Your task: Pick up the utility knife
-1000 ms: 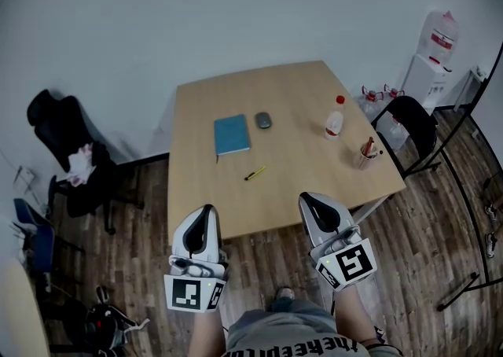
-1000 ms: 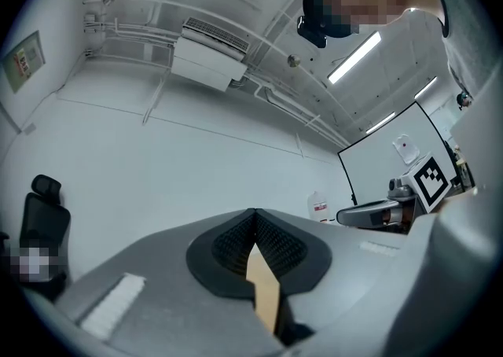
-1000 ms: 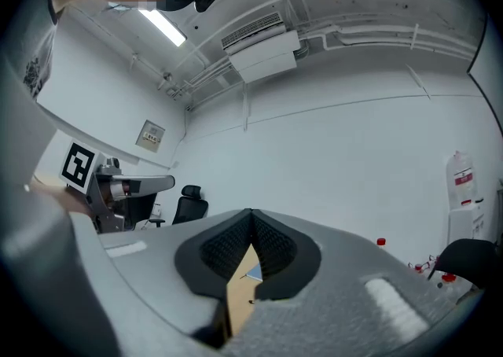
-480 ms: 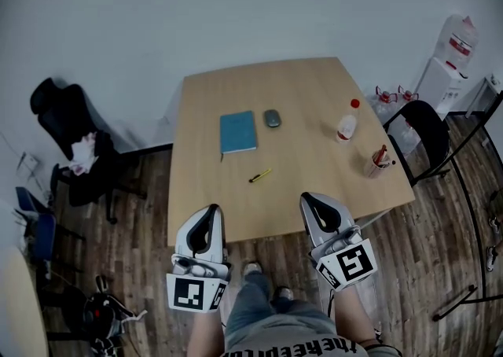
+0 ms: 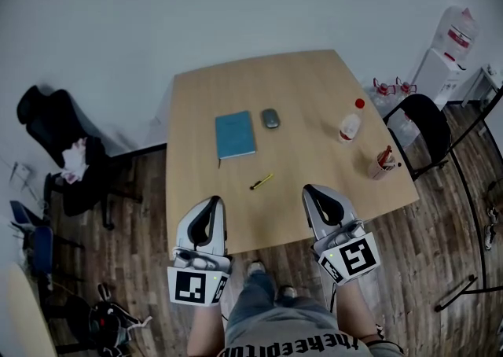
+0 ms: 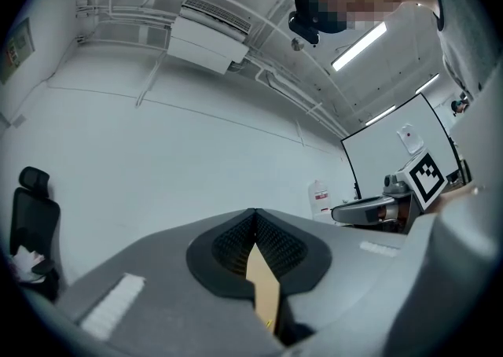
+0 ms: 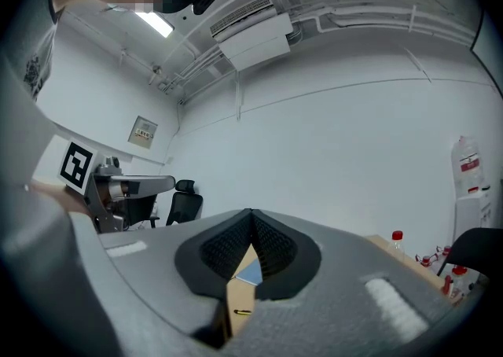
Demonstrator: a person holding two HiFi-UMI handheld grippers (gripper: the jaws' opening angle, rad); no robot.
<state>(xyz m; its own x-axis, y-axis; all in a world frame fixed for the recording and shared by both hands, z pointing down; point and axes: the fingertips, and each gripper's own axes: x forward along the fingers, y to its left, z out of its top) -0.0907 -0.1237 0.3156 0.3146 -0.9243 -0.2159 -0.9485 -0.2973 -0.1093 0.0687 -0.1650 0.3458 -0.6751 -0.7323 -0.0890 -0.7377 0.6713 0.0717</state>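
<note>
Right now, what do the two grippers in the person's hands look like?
The left gripper and right gripper are light grey shells with black ribbed pads lining the jaws. Each carries a white cube with black square markers.

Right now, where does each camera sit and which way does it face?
Head view: on the person's head, looking steeply down at the wooden table and utility knife; left gripper, right gripper and shirt show.
Left gripper view: on the left gripper, looking along its shut jaws toward the white wall; right gripper at right.
Right gripper view: on the right gripper, looking along its shut jaws across the table; left gripper at left.
Shared: head and right gripper views both show the utility knife.
</note>
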